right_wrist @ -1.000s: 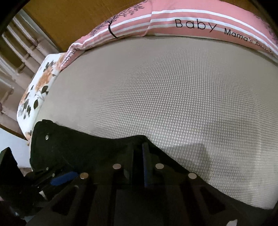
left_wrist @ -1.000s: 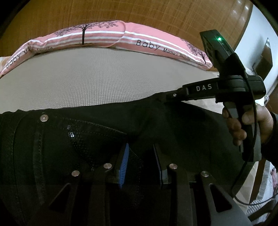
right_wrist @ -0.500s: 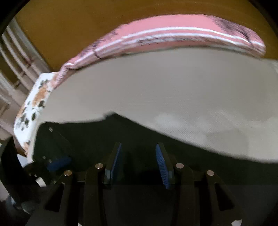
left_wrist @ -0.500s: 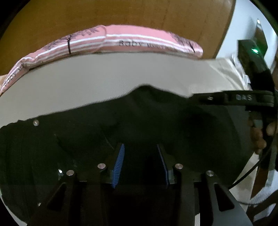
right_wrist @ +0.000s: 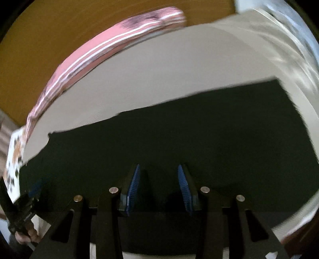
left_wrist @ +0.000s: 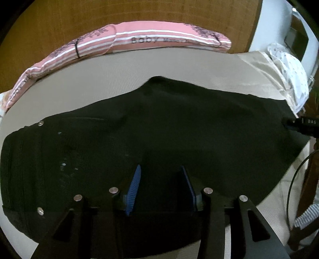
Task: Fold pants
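Note:
The black pants (left_wrist: 159,129) lie spread flat on the beige bed (left_wrist: 139,65), waistband with metal rivets at the left. My left gripper (left_wrist: 160,173) is open and empty, its blue pads just above the near edge of the pants. My right gripper (right_wrist: 158,171) is open and empty above the pants (right_wrist: 179,135) in the blurred right wrist view. The right gripper's tip (left_wrist: 299,125) shows at the right edge of the left wrist view, apart from the cloth edge. The left gripper (right_wrist: 24,209) shows at the lower left of the right wrist view.
A long pink striped pillow (left_wrist: 139,39) lies along the wooden headboard (left_wrist: 139,16) at the far side. A white dotted cloth (left_wrist: 287,65) sits at the bed's far right corner. A floral cloth (right_wrist: 14,159) hangs at the bed's left edge.
Both grippers have let go of the pants, opened and pulled back. The pants now lie flat and the right wrist view swings to the right.

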Demonstrator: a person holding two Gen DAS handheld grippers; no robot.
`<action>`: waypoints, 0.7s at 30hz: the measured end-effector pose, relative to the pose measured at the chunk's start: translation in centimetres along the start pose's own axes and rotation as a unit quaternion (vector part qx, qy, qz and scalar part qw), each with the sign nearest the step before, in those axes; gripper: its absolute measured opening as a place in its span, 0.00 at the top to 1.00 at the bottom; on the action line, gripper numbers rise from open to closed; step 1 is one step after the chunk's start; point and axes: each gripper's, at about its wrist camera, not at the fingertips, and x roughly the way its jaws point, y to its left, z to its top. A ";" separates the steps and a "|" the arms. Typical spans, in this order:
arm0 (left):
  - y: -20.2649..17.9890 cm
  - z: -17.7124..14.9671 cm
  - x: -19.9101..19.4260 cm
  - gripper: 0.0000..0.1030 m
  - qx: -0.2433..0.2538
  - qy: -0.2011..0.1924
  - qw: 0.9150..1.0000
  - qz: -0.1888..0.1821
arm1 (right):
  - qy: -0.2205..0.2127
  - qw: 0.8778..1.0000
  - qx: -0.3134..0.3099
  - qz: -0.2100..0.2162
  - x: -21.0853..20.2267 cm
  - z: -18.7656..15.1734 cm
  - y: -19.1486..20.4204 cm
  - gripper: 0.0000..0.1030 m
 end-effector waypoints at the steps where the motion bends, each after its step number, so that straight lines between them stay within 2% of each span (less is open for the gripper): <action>1: -0.5 0.0 -0.1 0.58 0.001 0.001 1.000 -0.004 | -0.004 1.000 0.012 -0.009 -0.8 -0.3 -1.3 0.62; 6: -3.4 -0.1 -0.4 0.57 0.024 -0.001 1.000 -0.021 | -0.029 0.996 0.079 -0.007 -5.1 -2.2 -7.3 0.62; 11: -6.5 0.0 -0.3 0.57 0.049 0.003 0.998 -0.040 | -0.055 0.987 0.154 -0.009 -8.6 -4.2 -13.3 0.62; 15: -8.6 0.6 -0.1 0.57 0.062 0.007 0.997 -0.050 | -0.070 0.974 0.215 0.005 -9.2 -5.1 -17.0 0.62; 21: -10.9 1.2 0.7 0.57 0.079 0.018 0.995 -0.053 | -0.088 0.962 0.256 0.030 -8.4 -5.0 -19.7 0.62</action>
